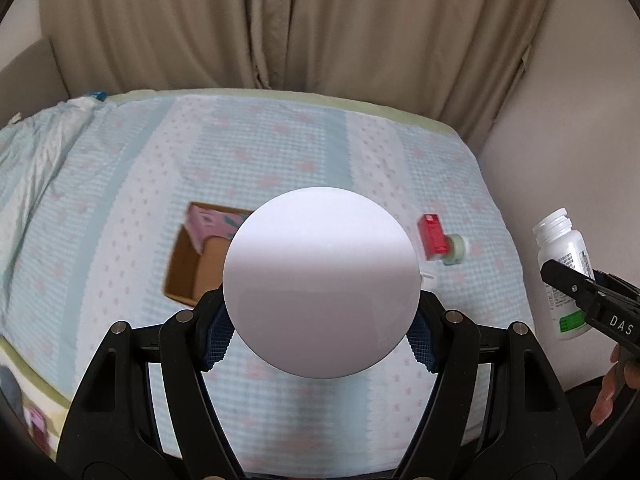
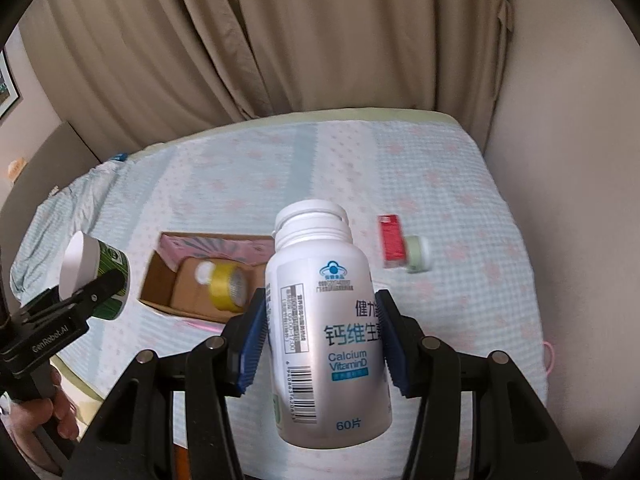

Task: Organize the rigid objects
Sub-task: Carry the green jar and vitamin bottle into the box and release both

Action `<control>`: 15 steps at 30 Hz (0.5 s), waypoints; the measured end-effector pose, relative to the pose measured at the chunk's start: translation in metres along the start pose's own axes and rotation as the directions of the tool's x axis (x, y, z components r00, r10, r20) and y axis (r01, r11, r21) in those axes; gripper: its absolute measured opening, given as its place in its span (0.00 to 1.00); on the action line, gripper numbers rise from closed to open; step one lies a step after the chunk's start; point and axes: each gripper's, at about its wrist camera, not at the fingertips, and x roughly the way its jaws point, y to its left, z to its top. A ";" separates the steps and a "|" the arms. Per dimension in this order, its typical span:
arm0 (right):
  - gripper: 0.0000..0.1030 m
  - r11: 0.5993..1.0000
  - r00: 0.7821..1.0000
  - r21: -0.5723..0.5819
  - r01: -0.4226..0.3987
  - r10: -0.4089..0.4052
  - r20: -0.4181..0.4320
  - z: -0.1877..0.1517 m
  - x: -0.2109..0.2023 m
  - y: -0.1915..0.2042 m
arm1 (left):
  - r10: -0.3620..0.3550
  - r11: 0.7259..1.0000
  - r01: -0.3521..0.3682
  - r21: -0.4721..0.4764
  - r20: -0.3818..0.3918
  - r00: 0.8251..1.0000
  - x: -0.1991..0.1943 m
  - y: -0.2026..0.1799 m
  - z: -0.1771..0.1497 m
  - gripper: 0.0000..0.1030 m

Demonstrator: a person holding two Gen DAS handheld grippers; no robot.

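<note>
My left gripper (image 1: 320,320) is shut on a green jar with a white lid (image 1: 320,280), whose lid fills the middle of the left wrist view; the jar also shows in the right wrist view (image 2: 100,276). My right gripper (image 2: 324,340) is shut on a white calcium vitamin bottle (image 2: 324,320), held upright above the bed; it also shows in the left wrist view (image 1: 564,264). An open cardboard box (image 2: 160,276) lies on the bed and holds a pink box (image 2: 212,248) and a yellow tape roll (image 2: 228,284).
A red box (image 2: 392,242) and a small pale green jar (image 2: 418,254) lie on the blue-and-pink bedspread (image 2: 440,184), right of the cardboard box. Beige curtains (image 2: 320,40) hang behind the bed. A wall (image 2: 560,160) stands at the right.
</note>
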 end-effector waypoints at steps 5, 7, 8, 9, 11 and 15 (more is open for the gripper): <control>0.47 0.999 1.000 0.033 -0.004 0.005 -0.004 0.013 0.015 0.053 | -0.015 0.999 0.016 0.039 -0.019 1.000 0.005 0.055 0.023 0.67; 0.47 0.998 1.000 0.056 -0.011 0.012 -0.016 0.020 0.029 0.077 | -0.023 0.998 0.025 0.058 -0.027 0.999 0.013 0.079 0.032 0.67; 0.47 0.998 1.000 0.064 -0.010 0.011 -0.020 0.023 0.033 0.084 | -0.026 0.997 0.028 0.068 -0.031 0.999 0.017 0.087 0.036 0.67; 0.47 0.997 1.000 0.077 -0.007 0.009 -0.023 0.026 0.041 0.095 | -0.029 0.996 0.032 0.081 -0.038 0.999 0.022 0.096 0.040 0.67; 0.47 0.995 1.000 0.100 -0.009 0.012 -0.028 0.030 0.053 0.110 | -0.030 0.994 0.035 0.103 -0.055 0.998 0.035 0.113 0.048 0.67; 0.47 0.986 0.999 0.167 -0.017 0.024 -0.044 0.042 0.084 0.134 | -0.033 0.988 0.048 0.145 -0.101 0.994 0.069 0.138 0.058 0.67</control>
